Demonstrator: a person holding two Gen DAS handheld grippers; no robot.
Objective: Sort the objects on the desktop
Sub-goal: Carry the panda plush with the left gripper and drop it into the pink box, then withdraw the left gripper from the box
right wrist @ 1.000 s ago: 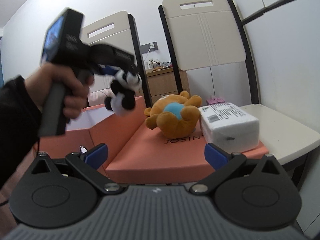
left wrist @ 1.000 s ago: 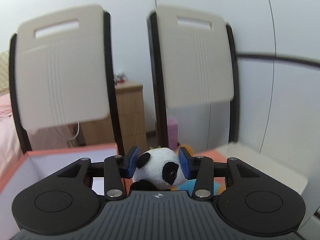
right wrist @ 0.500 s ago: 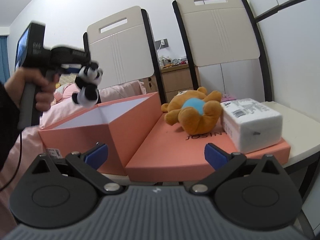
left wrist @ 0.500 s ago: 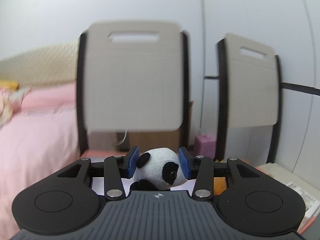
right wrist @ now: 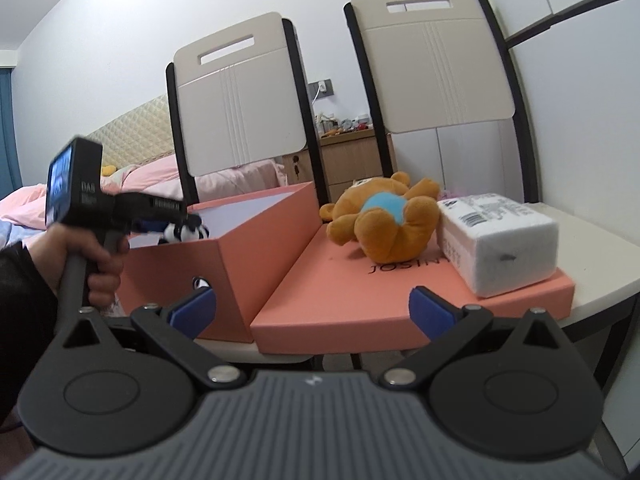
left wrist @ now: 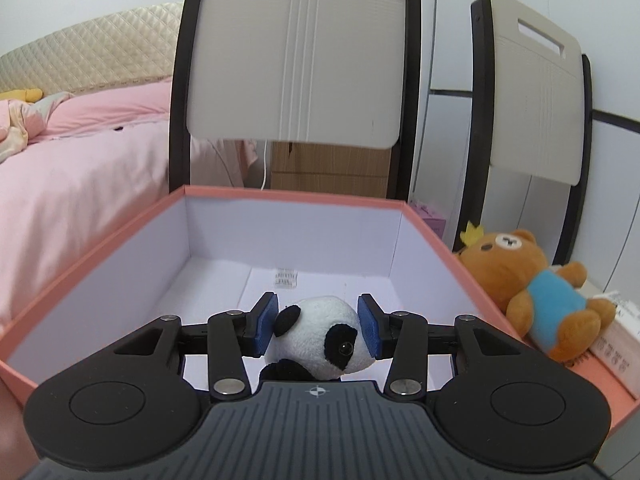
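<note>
My left gripper [left wrist: 318, 326] is shut on a small panda plush [left wrist: 320, 340] and holds it just over the near rim of the open salmon box [left wrist: 296, 196], whose white inside shows only a small label. In the right wrist view the left gripper [right wrist: 176, 226] and the panda [right wrist: 186, 234] hang at the box's [right wrist: 240, 248] near-left corner. My right gripper [right wrist: 312, 310] is open and empty, in front of the table edge. A brown teddy bear [right wrist: 384, 220] in a blue shirt and a white wrapped tissue pack [right wrist: 496, 236] lie on the salmon lid [right wrist: 340, 292].
Two cream folding chairs [right wrist: 240, 100] stand behind the table [right wrist: 600, 264]. A pink bed [left wrist: 80, 160] lies to the left. A wooden cabinet [right wrist: 348, 160] stands at the back. The teddy [left wrist: 532, 292] lies right of the box in the left wrist view.
My left gripper has swung left from above the lid and come down over the open box with the panda held. The right gripper has stayed open, pulling back a little.
</note>
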